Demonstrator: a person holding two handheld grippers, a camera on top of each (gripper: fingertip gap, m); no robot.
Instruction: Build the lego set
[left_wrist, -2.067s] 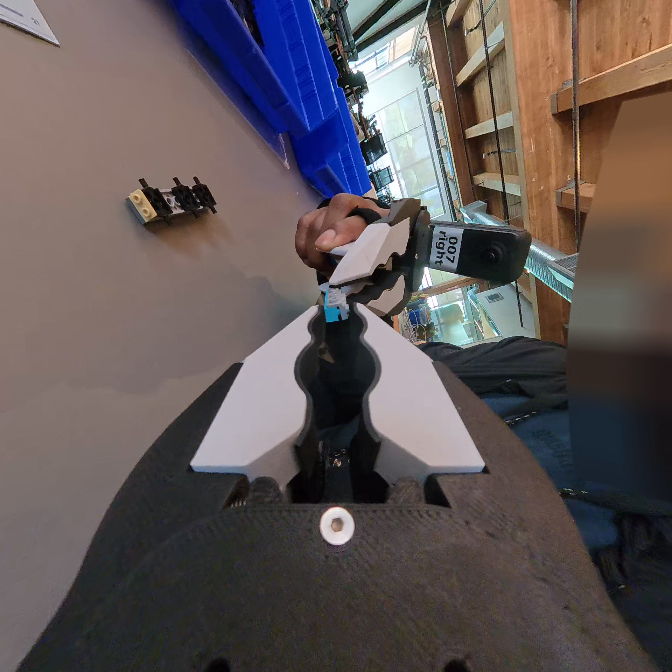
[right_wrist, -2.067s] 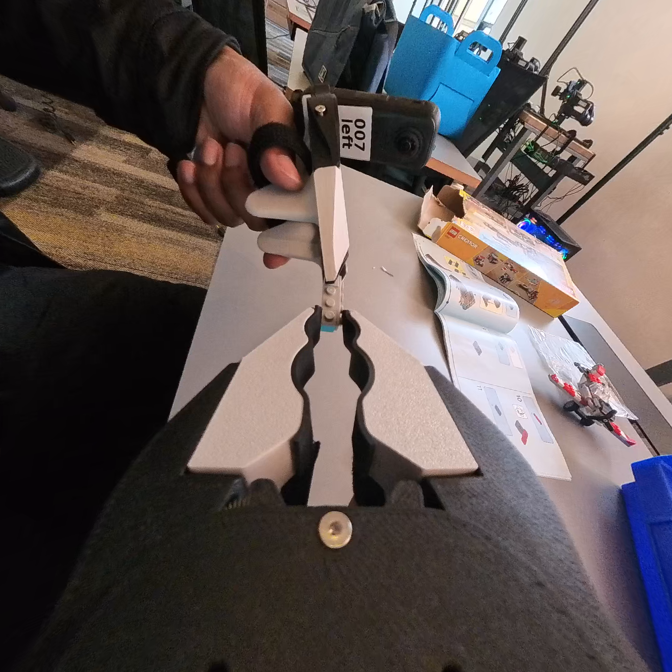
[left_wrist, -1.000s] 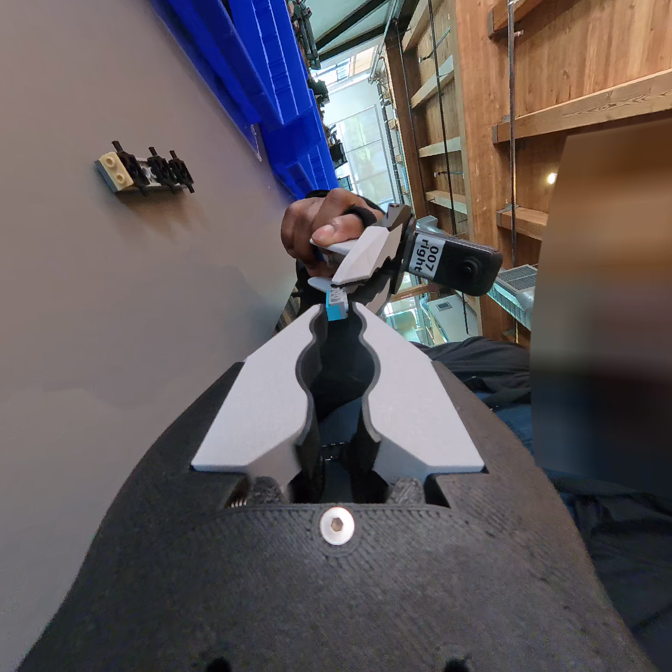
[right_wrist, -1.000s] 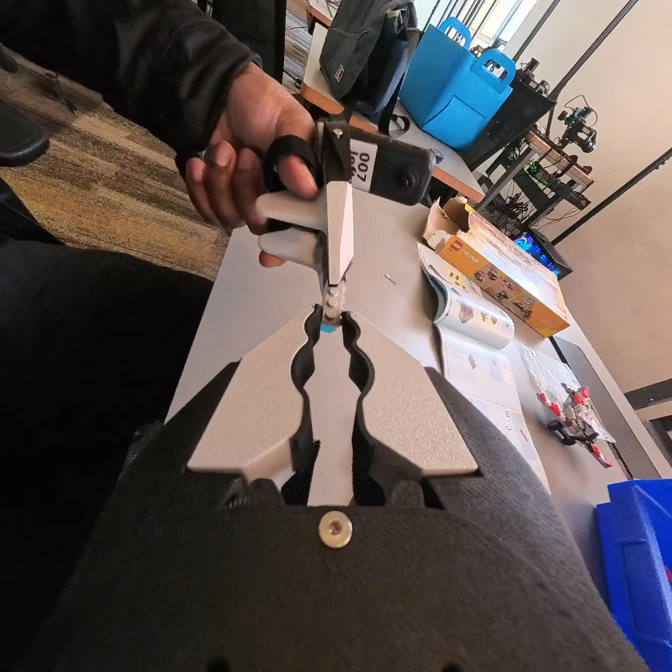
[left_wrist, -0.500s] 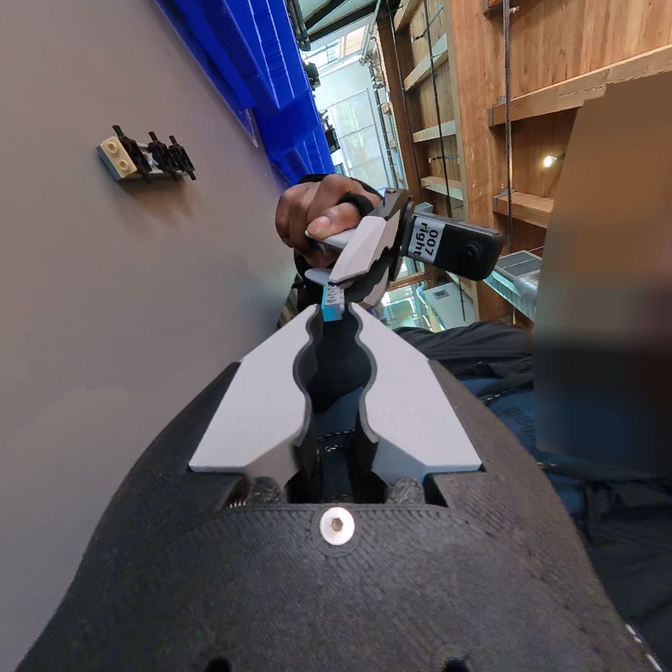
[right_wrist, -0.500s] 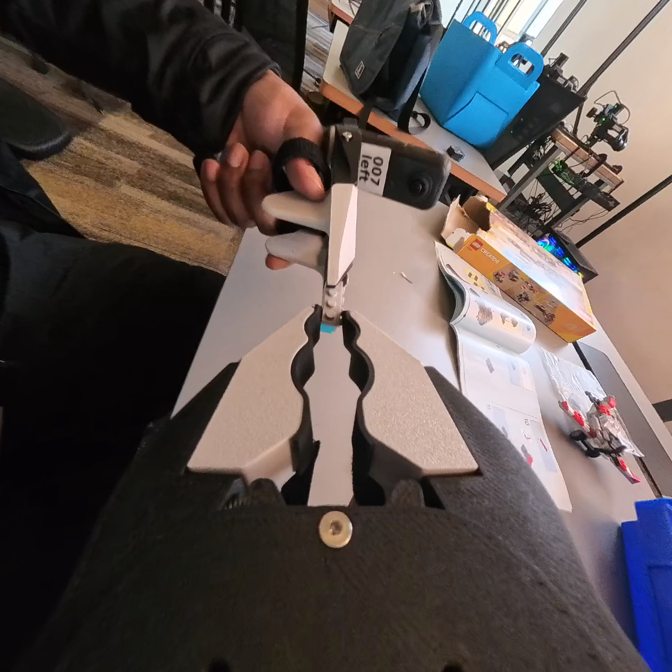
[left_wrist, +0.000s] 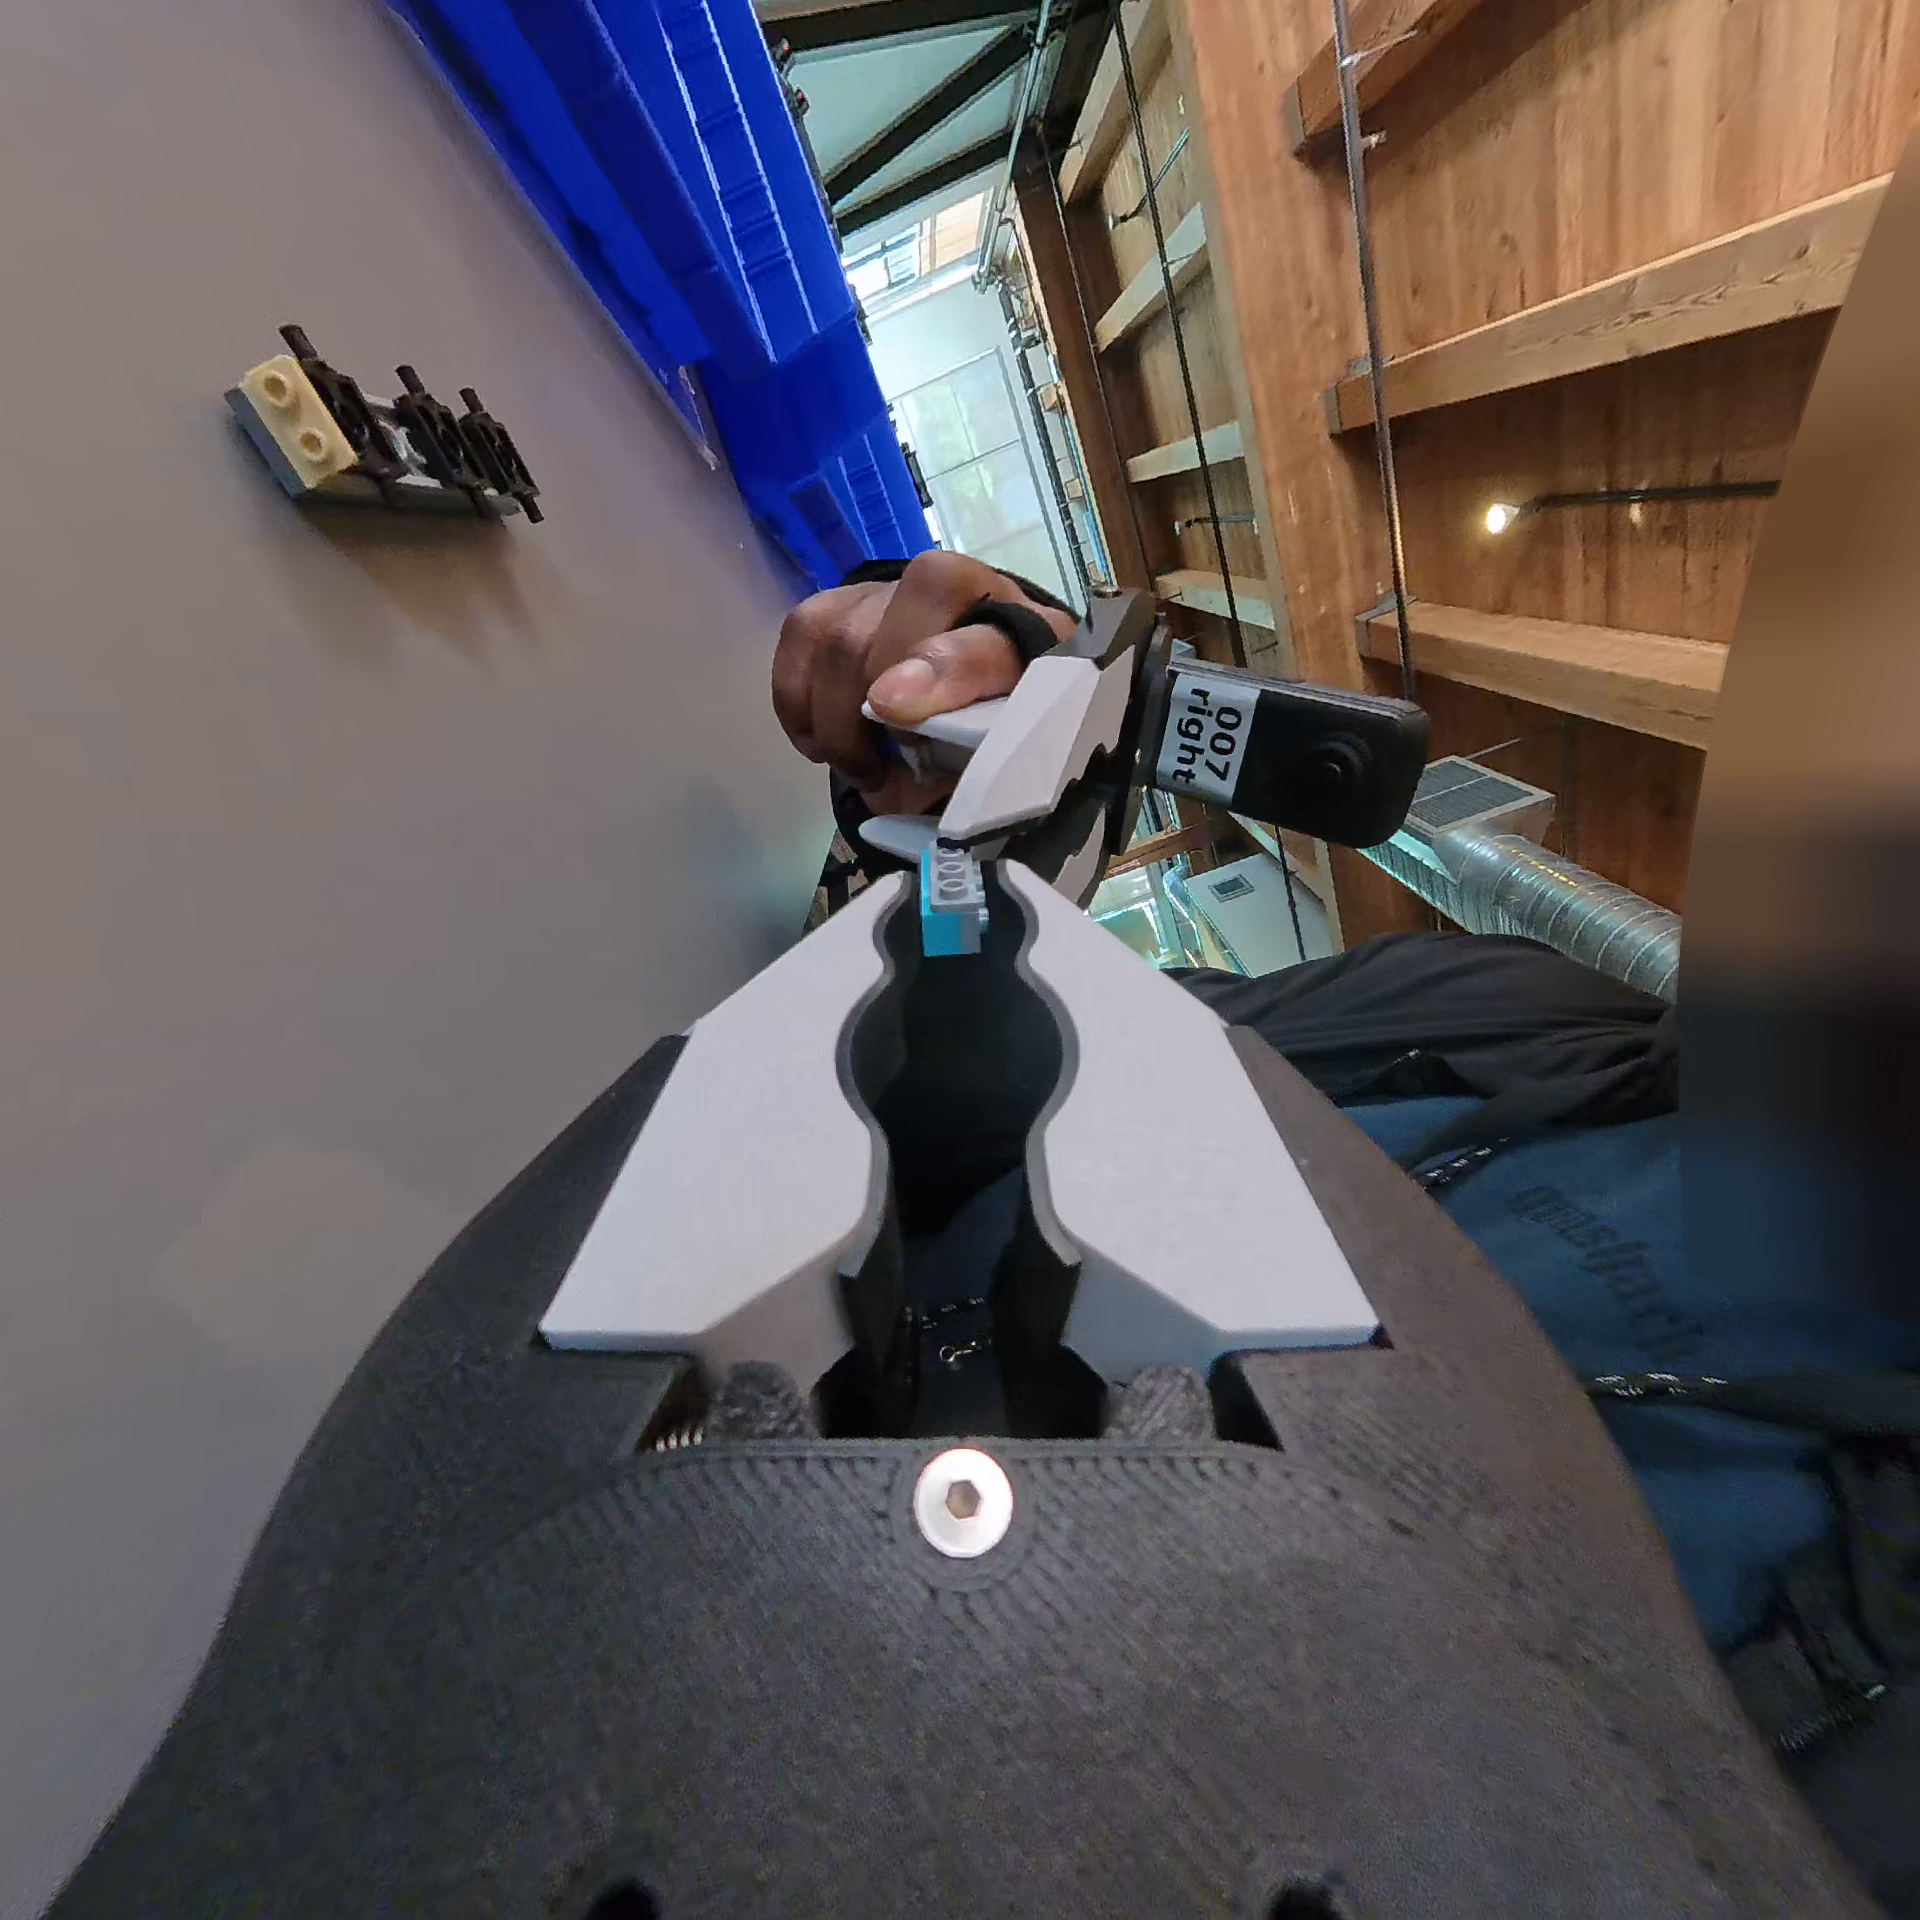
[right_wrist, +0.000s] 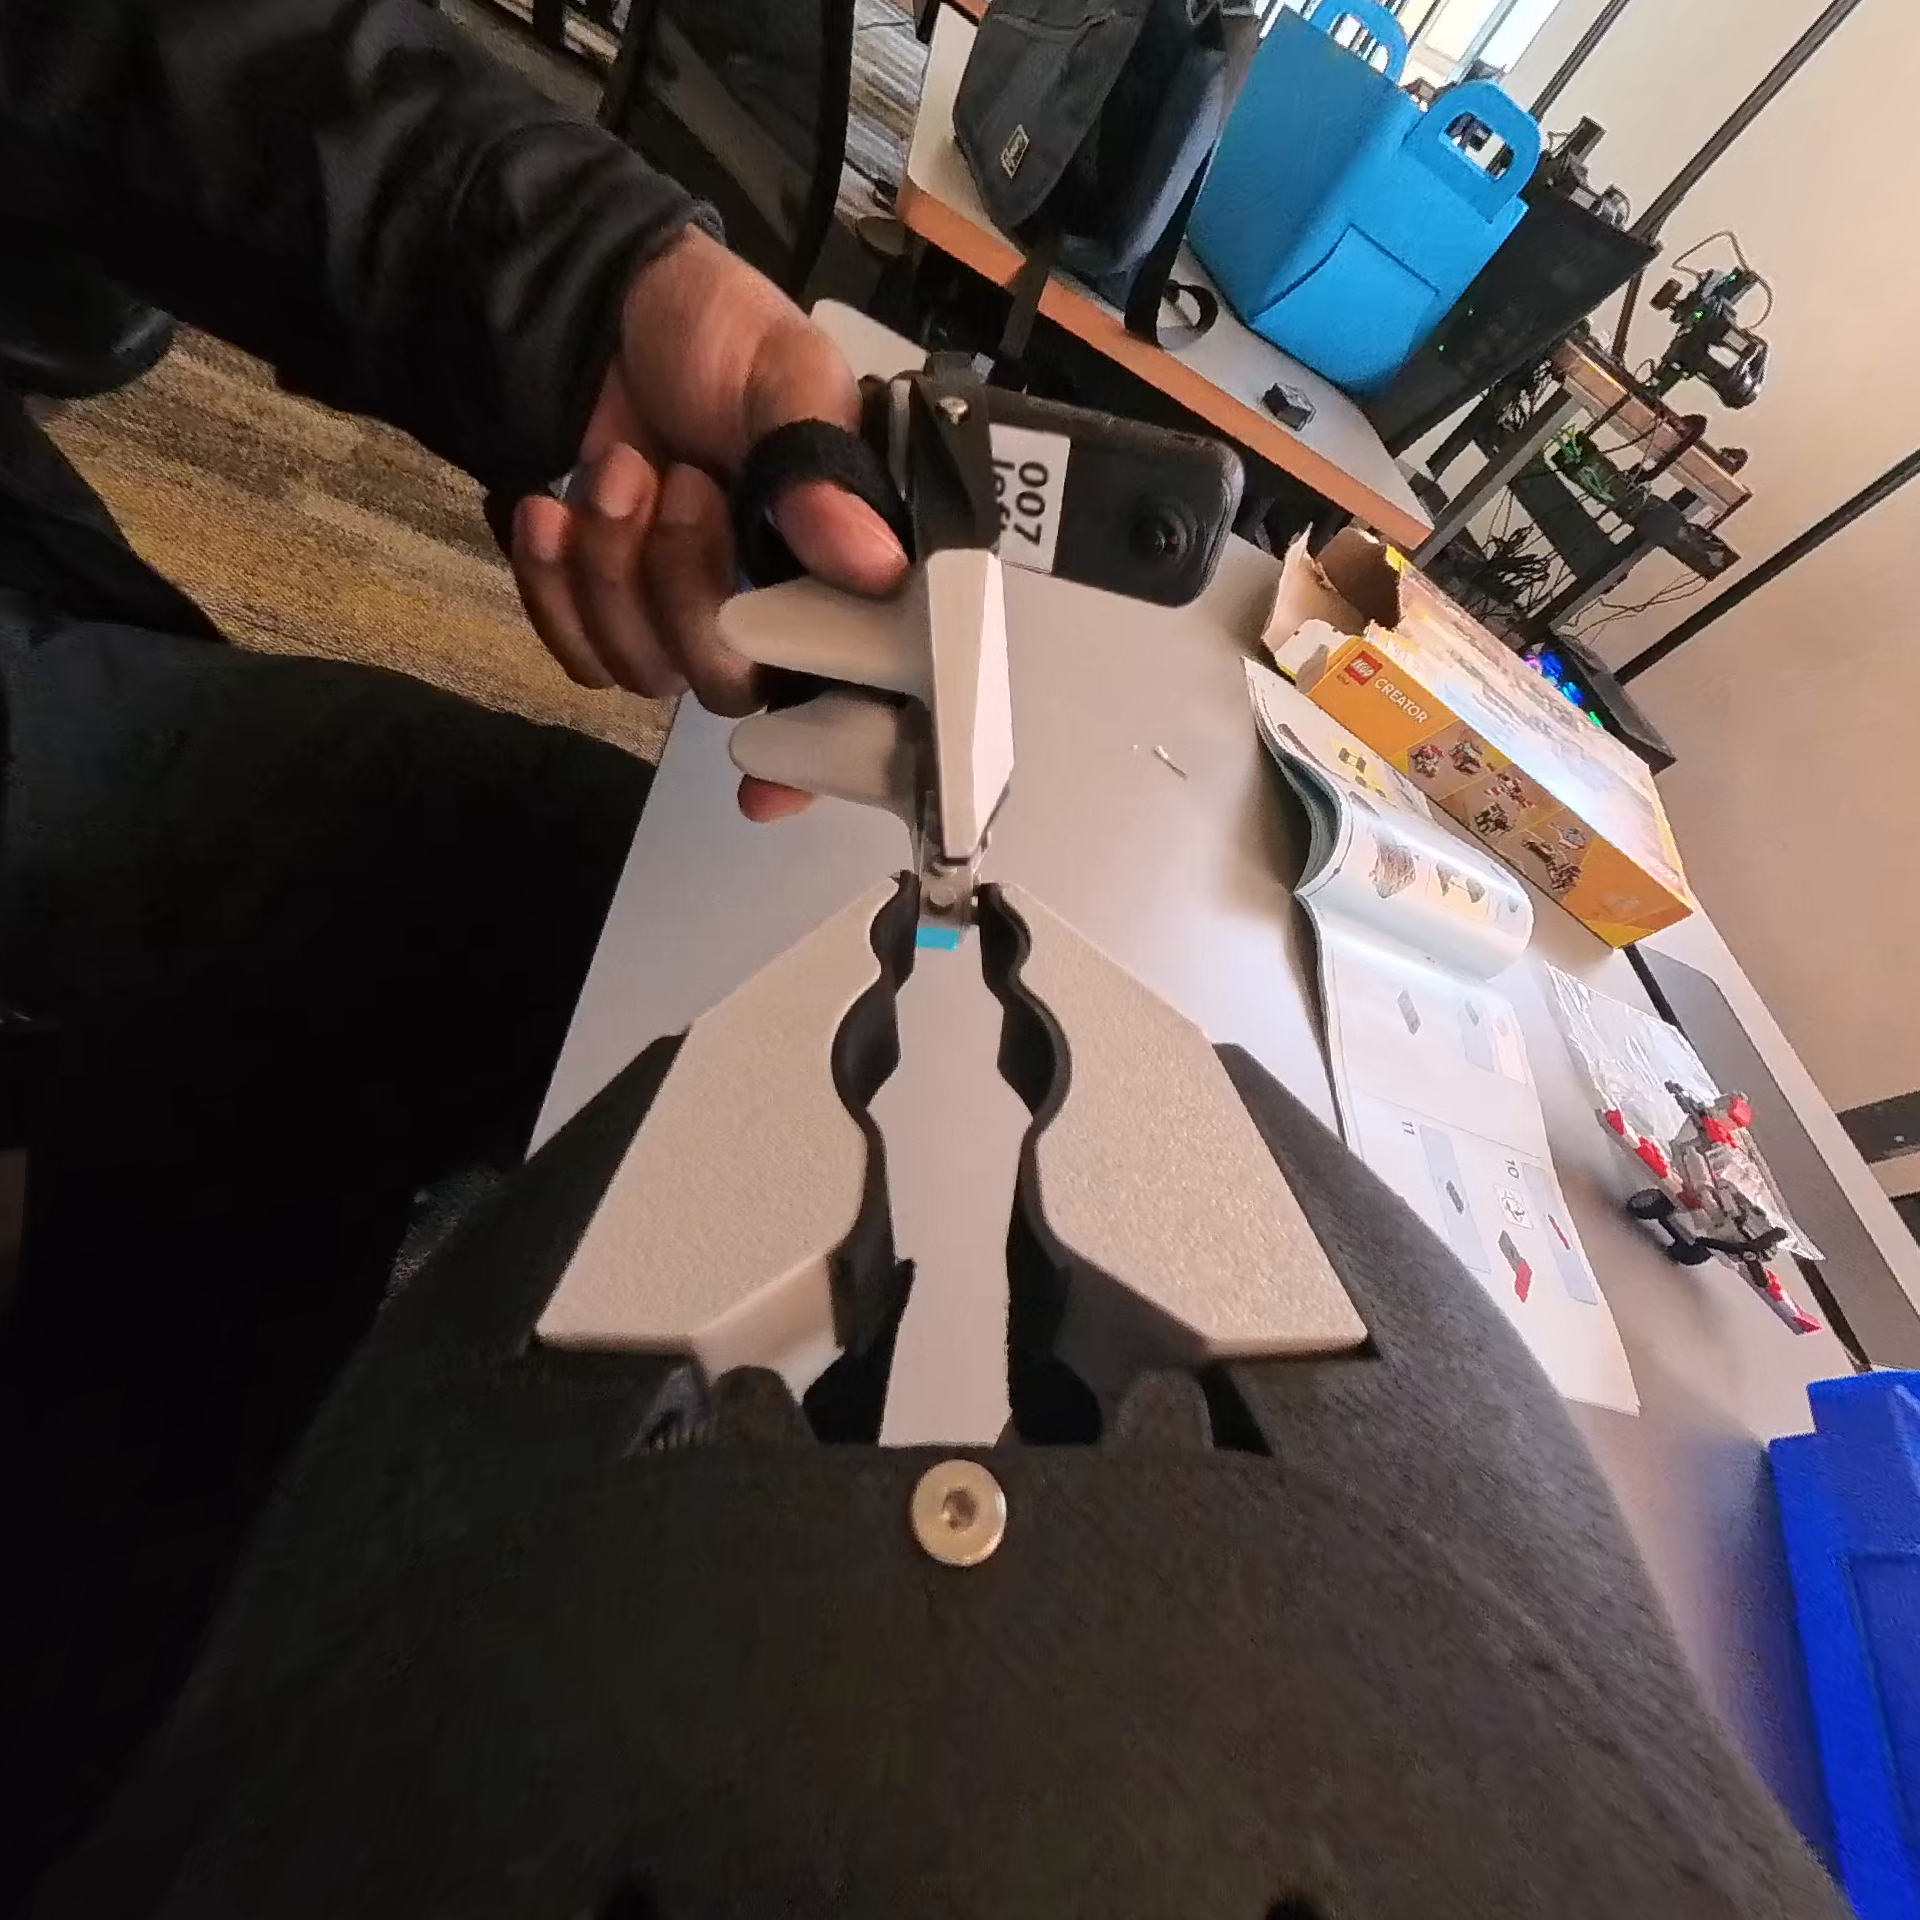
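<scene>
Pinching a small grey studded plate with a light-blue brick on its end (left_wrist: 954, 906), both my grippers meet on it in mid-air, above the grey table's (right_wrist: 1101, 727) near edge. My left gripper (left_wrist: 951, 894) closes on one end; my right gripper (right_wrist: 945, 902) clamps the blue end. The piece's long axis runs from one gripper towards the other. I judge this a mid-air joining or handover step; next, one grip should press firmly or let go cleanly without twisting. The black-and-tan partial assembly (left_wrist: 379, 442) waits well apart on the table.
</scene>
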